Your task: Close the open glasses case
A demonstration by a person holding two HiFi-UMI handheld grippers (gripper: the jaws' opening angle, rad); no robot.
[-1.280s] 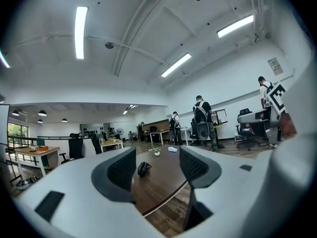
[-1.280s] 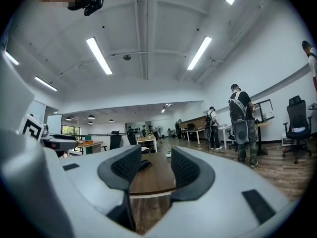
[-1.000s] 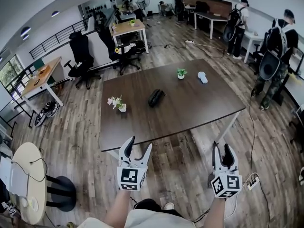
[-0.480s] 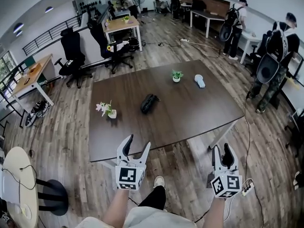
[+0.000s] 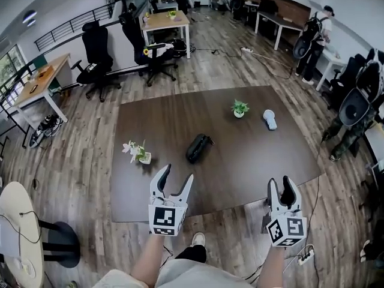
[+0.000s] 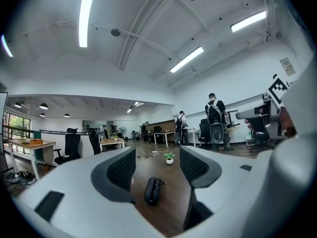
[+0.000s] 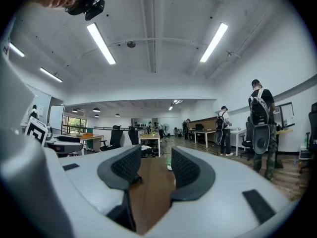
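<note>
An open-plan office with wood flooring surrounds a dark brown tabletop (image 5: 252,161). On it a black glasses case (image 5: 198,147) lies near the middle, between a small flower pot (image 5: 144,157) and a green plant (image 5: 240,108). Both claws are held short of the near edge, well apart from the case. The left claw (image 5: 177,173) is spread wide and empty, pointing straight at the case, while the right claw (image 5: 280,182) is parted more narrowly, also empty. Whether the lid stands ajar is hard to judge from here. The likely trouble is that a one-sided push could skid the light case across the smooth wood toward the flower pot. A lid pressed off-centre could also spring back.
</note>
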